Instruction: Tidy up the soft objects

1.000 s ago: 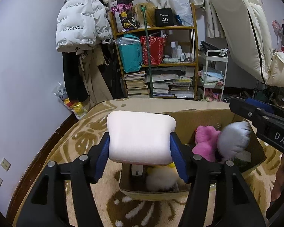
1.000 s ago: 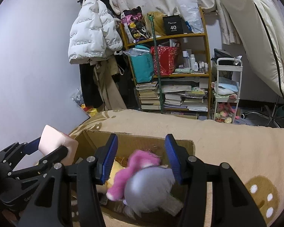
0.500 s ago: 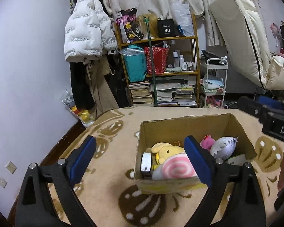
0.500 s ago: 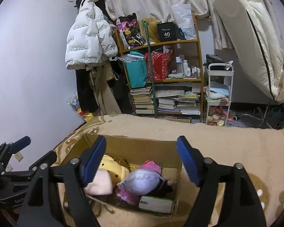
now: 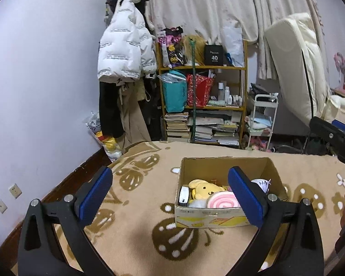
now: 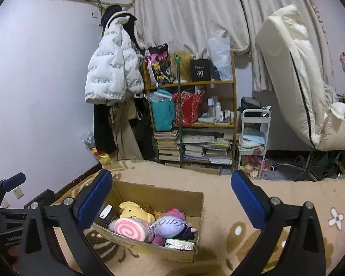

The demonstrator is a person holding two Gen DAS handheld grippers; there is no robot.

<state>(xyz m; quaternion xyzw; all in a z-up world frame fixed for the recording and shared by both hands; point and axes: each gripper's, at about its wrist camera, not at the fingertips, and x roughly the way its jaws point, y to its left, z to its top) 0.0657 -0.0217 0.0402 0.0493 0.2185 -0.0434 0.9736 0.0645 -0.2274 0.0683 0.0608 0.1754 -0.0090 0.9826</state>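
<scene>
A cardboard box (image 5: 225,165) (image 6: 158,194) stands on a beige patterned blanket. Inside lie a pink swirl roll cushion (image 5: 222,200) (image 6: 128,228), a yellow plush dog (image 5: 205,189) (image 6: 135,211), a purple-grey plush (image 5: 262,182) (image 6: 169,227) and a pink plush (image 6: 176,214). My left gripper (image 5: 170,195) is open and empty, raised in front of the box. My right gripper (image 6: 171,200) is open and empty, above and right of the box. Each gripper shows at the edge of the other's view.
The blanket (image 5: 138,225) covers the surface under the box. Behind stand a cluttered shelf (image 5: 202,105) with books and bags, a white puffer jacket (image 5: 124,50) on the wall, a small white cart (image 5: 262,119) and a leaning cream mattress (image 5: 294,69).
My left gripper let go of the pink roll cushion into the box and opened. My right gripper released the purple-grey plush into the box. Both drew back and up.
</scene>
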